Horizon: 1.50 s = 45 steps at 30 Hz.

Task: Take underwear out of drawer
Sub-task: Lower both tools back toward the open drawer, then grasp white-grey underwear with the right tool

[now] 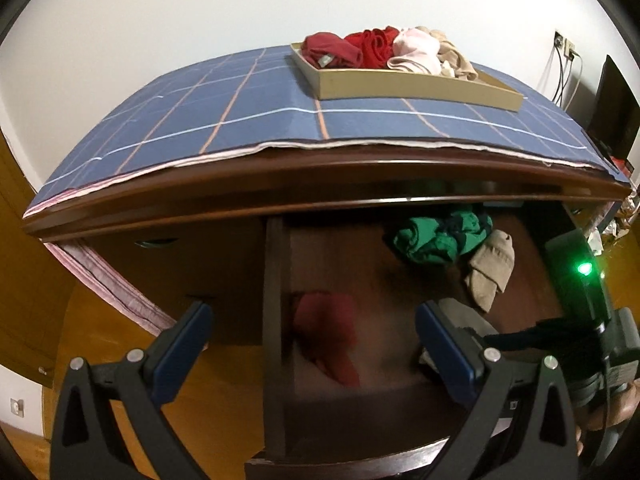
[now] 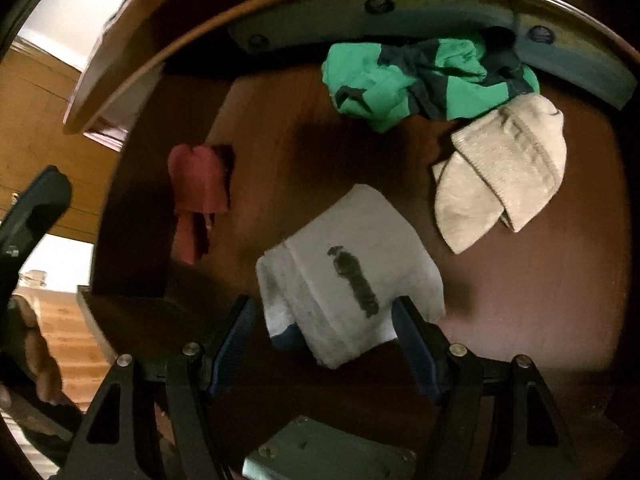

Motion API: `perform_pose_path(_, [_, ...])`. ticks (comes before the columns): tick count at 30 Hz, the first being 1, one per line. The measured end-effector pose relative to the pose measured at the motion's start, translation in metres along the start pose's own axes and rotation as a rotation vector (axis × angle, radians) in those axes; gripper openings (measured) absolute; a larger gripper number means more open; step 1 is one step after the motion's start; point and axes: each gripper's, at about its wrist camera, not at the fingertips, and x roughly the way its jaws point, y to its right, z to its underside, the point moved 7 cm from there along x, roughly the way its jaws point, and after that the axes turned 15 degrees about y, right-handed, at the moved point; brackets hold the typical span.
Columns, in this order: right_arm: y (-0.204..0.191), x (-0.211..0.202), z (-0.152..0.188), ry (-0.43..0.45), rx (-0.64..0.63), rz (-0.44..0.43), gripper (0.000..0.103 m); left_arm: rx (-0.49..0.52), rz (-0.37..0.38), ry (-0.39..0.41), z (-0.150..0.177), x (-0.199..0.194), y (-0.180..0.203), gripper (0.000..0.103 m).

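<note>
Reaching into the open drawer (image 2: 520, 300), the right claw (image 2: 324, 336) hangs wide apart over a white folded piece (image 2: 352, 268). The left claw (image 1: 314, 340) is apart too (holding nothing). Some underwear sits in the tray (image 1: 420, 88) already; green (image 2: 420, 80), red (image 2: 198, 196) and beige (image 2: 504, 168) pieces remain.

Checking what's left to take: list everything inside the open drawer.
Inside the drawer: a green and navy garment, a beige folded piece, a white folded piece and a red piece. The back, under the dresser top, is hidden.
</note>
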Motion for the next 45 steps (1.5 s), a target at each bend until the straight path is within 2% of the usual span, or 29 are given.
perform_pose_path(9, [0.001, 0.009, -0.006, -0.022, -0.013, 0.048, 0.072, -0.037, 0.008, -0.03, 0.003, 0.003, -0.007, 0.103])
perform_pose_path(10, [0.001, 0.009, -0.006, -0.023, -0.015, 0.05, 0.065, -0.04, 0.011, -0.028, 0.002, 0.002, -0.006, 0.103])
perform_pose_path(11, [0.004, 0.009, -0.008, -0.017, -0.016, 0.066, 0.054, -0.04, 0.013, -0.027, 0.002, 0.002, -0.006, 0.103])
perform_pose_path(12, [0.001, 0.012, -0.011, -0.01, -0.018, 0.073, 0.051, -0.038, 0.012, -0.025, 0.001, 0.001, -0.006, 0.103])
perform_pose_path(14, [0.004, 0.011, -0.011, 0.0, -0.009, 0.051, 0.038, -0.033, 0.009, -0.024, 0.0, 0.001, -0.005, 0.103])
perform_pose_path(19, [0.022, 0.001, -0.015, 0.054, 0.05, 0.037, 0.029, -0.029, 0.037, -0.057, 0.004, 0.006, 0.006, 0.103])
perform_pose_path(27, [0.053, -0.041, -0.018, 0.235, 0.123, 0.045, 0.028, 0.046, 0.062, -0.135, 0.021, 0.028, 0.044, 0.103])
perform_pose_path(30, [0.055, -0.052, -0.019, 0.279, 0.122, 0.052, 0.028, 0.076, 0.032, -0.169, 0.027, 0.041, 0.056, 0.101])
perform_pose_path(32, [0.059, -0.055, -0.018, 0.296, 0.127, 0.05, 0.028, 0.086, -0.03, -0.213, 0.033, 0.053, 0.058, 0.1])
perform_pose_path(36, [0.071, -0.066, -0.013, 0.304, 0.153, 0.028, 0.028, 0.05, -0.137, -0.296, 0.043, 0.07, 0.06, 0.094])
perform_pose_path(39, [0.07, -0.065, -0.014, 0.313, 0.169, 0.02, 0.028, 0.016, -0.211, -0.309, 0.04, 0.075, 0.058, 0.094])
perform_pose_path(42, [0.077, -0.07, -0.013, 0.321, 0.185, 0.012, 0.028, -0.028, -0.22, -0.362, 0.042, 0.084, 0.056, 0.094])
perform_pose_path(45, [0.079, -0.073, -0.014, 0.33, 0.196, 0.012, 0.028, -0.066, -0.188, -0.444, 0.05, 0.098, 0.057, 0.094])
